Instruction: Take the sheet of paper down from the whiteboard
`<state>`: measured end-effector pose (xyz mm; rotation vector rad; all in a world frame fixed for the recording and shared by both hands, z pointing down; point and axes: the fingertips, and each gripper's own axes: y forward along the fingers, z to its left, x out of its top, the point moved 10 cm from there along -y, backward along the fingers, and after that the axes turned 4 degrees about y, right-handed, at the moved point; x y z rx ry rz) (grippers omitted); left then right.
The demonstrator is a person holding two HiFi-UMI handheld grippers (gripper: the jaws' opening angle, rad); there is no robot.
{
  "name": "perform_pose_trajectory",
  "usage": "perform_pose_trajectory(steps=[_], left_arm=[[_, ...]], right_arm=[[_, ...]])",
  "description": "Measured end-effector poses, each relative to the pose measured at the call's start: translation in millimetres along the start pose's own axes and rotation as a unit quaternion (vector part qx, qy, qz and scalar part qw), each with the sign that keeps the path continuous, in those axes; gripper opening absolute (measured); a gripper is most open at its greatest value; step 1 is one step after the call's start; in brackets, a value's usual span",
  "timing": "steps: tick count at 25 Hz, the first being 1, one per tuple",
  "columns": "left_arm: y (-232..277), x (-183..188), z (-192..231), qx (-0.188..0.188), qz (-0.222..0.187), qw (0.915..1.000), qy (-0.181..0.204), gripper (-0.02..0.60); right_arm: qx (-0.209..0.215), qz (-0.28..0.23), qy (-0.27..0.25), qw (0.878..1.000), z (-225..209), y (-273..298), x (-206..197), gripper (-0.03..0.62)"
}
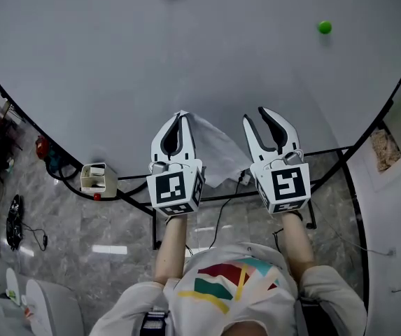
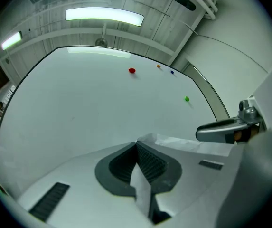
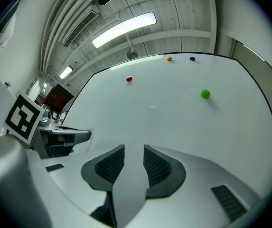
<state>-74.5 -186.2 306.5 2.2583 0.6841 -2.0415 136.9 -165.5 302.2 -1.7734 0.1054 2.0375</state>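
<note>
whiteboard [image 1: 186, 68]: one.
sheet of paper [image 1: 217, 145]: one.
magnets on the board: four. one red magnet [image 2: 132, 71], one green magnet [image 2: 187, 99], one orange magnet [image 2: 158, 66], one blue magnet [image 2: 172, 71]. the head view catches only two of them, the red and the green.
grippers: two, a left gripper [image 1: 179, 116] and a right gripper [image 1: 254, 113].
marker cubes: two, one per gripper, a left cube [image 1: 176, 190] and a right cube [image 1: 289, 185].
ceiling lights: two in the left gripper view, a long light [image 2: 104, 16] and a shorter light [image 2: 11, 40].
person [image 1: 235, 289]: one.
</note>
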Motion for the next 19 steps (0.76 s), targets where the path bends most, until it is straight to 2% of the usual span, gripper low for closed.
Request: perform_pose_trajectory(steps=[19], left_arm=[[1.5,-3.3,2.5,0.009,0.009,0.9999,0.004,0.044]], right_arm=[[0.015,0.002,-0.001,1.000,-2.7,10.2,1.0,0.133]])
